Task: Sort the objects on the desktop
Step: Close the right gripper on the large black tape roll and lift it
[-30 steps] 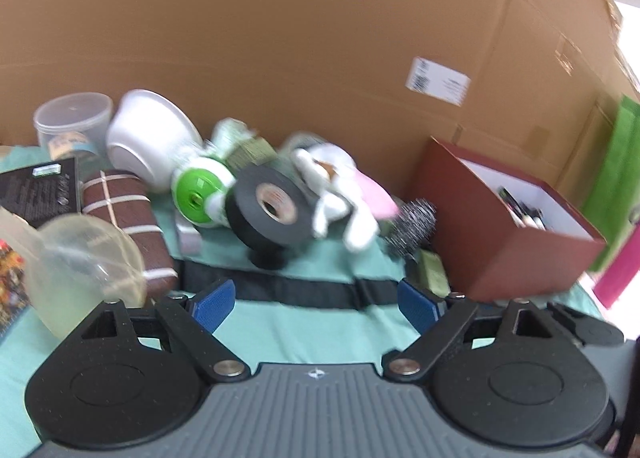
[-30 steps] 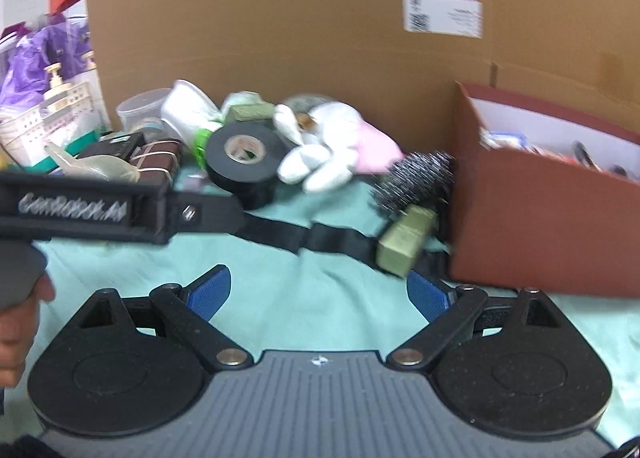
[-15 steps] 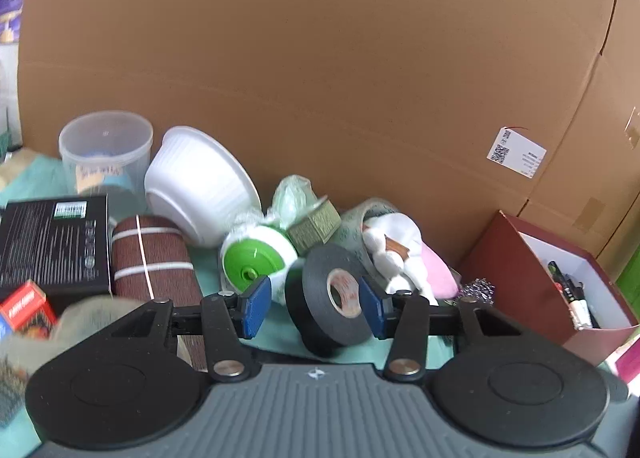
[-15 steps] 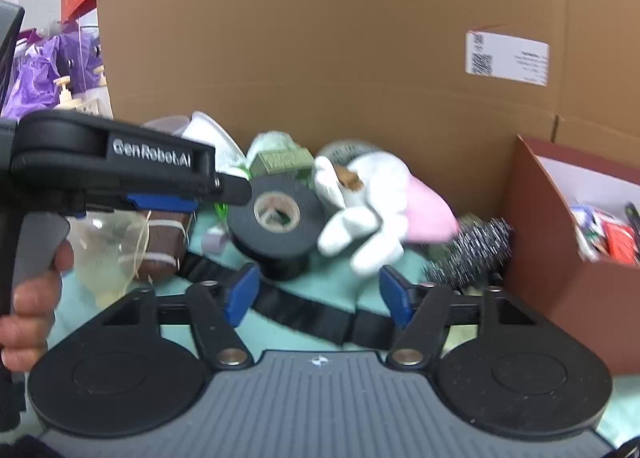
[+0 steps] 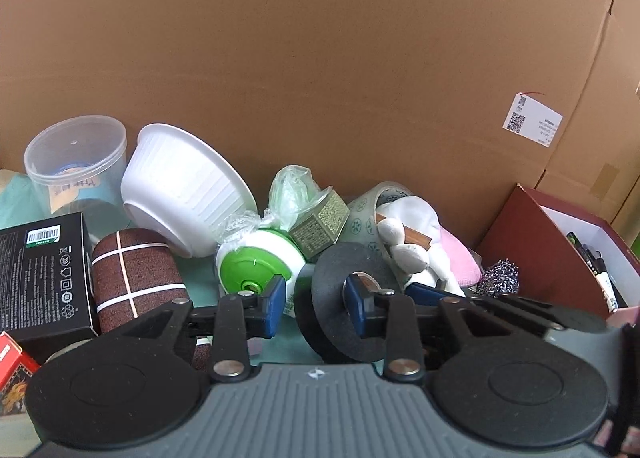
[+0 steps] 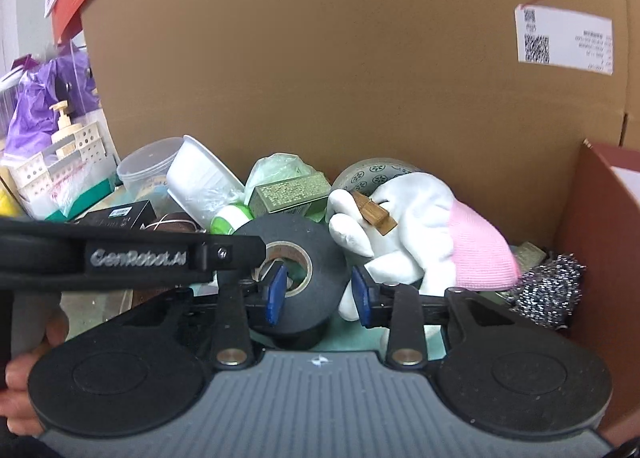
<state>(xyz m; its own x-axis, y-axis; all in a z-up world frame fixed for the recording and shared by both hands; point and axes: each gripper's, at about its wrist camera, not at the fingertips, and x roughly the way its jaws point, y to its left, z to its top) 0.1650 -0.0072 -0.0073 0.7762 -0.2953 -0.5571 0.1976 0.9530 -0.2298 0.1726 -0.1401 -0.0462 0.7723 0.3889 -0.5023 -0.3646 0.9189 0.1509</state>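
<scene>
Both grippers converge on the black tape roll (image 5: 340,298), which stands on edge on the green-covered bench (image 5: 192,286), in front of a white and pink glove (image 6: 424,226) and beside a green-lidded tub (image 5: 256,270).

The left gripper (image 5: 316,298) reaches in low and level. One blue pad (image 5: 276,298) sits outside the roll's left flank and the other (image 5: 354,294) at its cardboard core, so the jaws bracket one wall of the ring; whether they already pinch it cannot be told, since contact is hidden.

The right gripper (image 6: 318,294) comes in at the same height, just beside the left one. Its left pad (image 6: 276,290) is at the core and its right pad (image 6: 360,294) lies outside the rim. It appears narrowed around the roll, but a firm hold is likewise not visible.

The red box (image 5: 560,250) at the right, already holding pens, is probably a sorting destination. The upright roll presents its hollow centre, which likely explains the wall grasp.
</scene>
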